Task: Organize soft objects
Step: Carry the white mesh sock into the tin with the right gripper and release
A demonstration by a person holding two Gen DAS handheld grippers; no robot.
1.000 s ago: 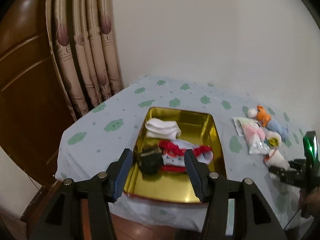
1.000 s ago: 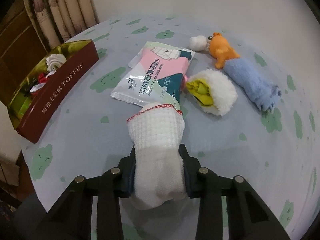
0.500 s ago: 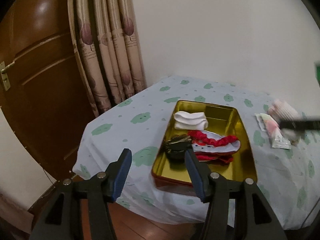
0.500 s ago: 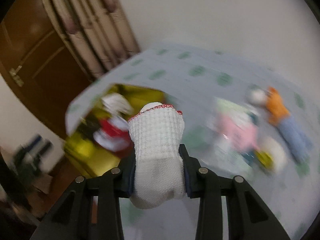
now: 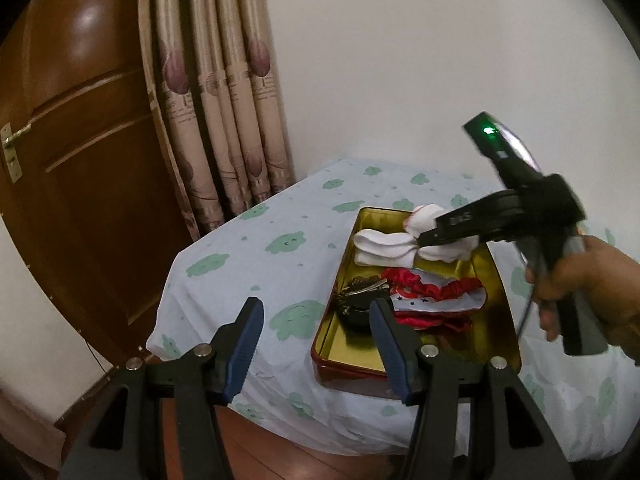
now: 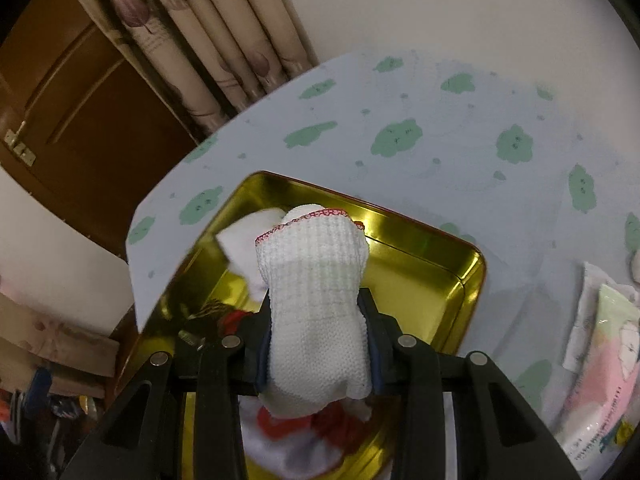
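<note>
My right gripper [image 6: 316,332] is shut on a white knit sock with red trim [image 6: 316,300] and holds it above the gold tin [image 6: 432,264]. In the left wrist view the right gripper [image 5: 424,242] with the sock [image 5: 426,218] hovers over the far end of the tin [image 5: 496,276]. Inside the tin lie folded white socks [image 5: 380,250], a red and white patterned cloth [image 5: 432,298] and a dark item [image 5: 356,308]. My left gripper [image 5: 316,336] is open and empty, in front of the tin's near left corner.
The tin sits on a table with a pale blue cloth with green clouds [image 5: 280,248]. A wipes packet [image 6: 600,368] lies right of the tin. A curtain [image 5: 224,100] and brown door [image 5: 72,160] stand at the left.
My right gripper has carried the sock from the table's right side to above the tin. The left gripper has drawn back and turned left.
</note>
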